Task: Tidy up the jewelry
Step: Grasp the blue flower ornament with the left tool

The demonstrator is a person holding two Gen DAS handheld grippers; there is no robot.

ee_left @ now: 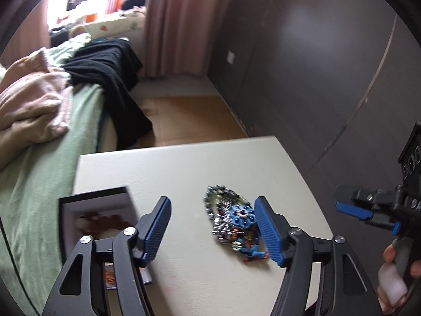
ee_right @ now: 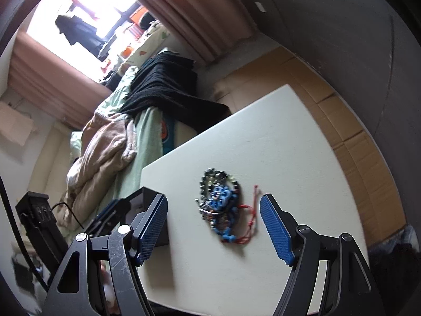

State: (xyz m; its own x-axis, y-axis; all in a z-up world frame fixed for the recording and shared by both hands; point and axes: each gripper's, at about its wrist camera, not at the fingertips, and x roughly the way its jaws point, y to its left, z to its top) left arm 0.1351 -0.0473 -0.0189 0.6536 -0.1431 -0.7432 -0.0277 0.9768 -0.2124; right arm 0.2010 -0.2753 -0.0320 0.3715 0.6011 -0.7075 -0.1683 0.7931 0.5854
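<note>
Tangled beaded jewelry pile [ee_left: 232, 218] on white table [ee_left: 184, 163] may drag whole; left gripper [ee_left: 211, 230] and right gripper [ee_right: 213, 230] gape empty.

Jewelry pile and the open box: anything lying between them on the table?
Nothing: in the left wrist view, only bare table separates the box from the jewelry pile.

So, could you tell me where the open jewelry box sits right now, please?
In the left wrist view the jewelry box sits at the table's left edge beside the bed, left of the jewelry pile.
</note>
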